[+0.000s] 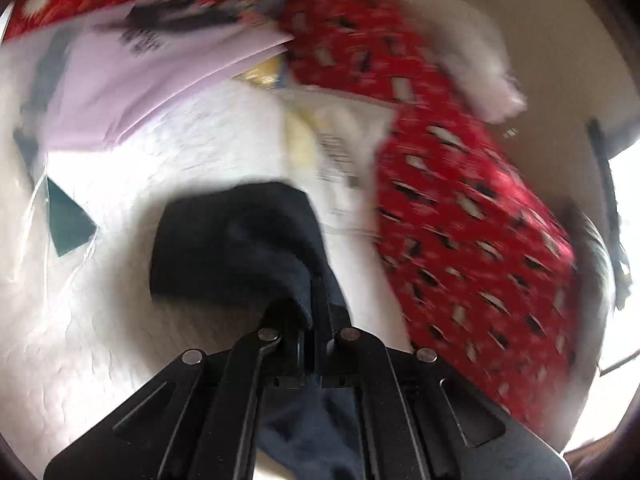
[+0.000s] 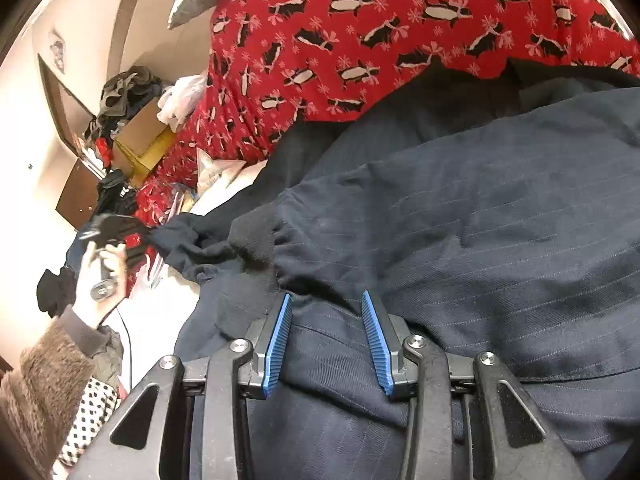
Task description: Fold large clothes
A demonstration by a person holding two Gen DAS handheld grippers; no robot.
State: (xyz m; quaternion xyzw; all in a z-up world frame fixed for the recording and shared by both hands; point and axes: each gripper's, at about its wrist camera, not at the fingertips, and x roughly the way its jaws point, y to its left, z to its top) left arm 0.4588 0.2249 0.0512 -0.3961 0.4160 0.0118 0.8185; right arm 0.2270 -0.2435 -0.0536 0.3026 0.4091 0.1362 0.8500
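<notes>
A red fabric cover printed with black-and-white penguins [image 2: 360, 40] spreads across the bed, and on it lies the large dark navy pinstriped garment [image 2: 500, 240], filling most of the right wrist view and bunched in broad folds. One knitted dark cuff [image 2: 252, 236] of it sits just ahead of the right tongs [image 2: 326, 312], whose blue ribbed pads [image 2: 280, 340] stand apart with navy cloth between them, resting on it rather than pinching it. The left tongs [image 1: 310, 312] are clenched on a dark end of the garment [image 1: 236, 240], lifted over white bedding [image 1: 120, 320]; this view is blurred. A hand [image 2: 102, 280] in a fuzzy brown sleeve [image 2: 44, 376] carries them. Lilac paper [image 1: 140, 80] lies beyond.
</notes>
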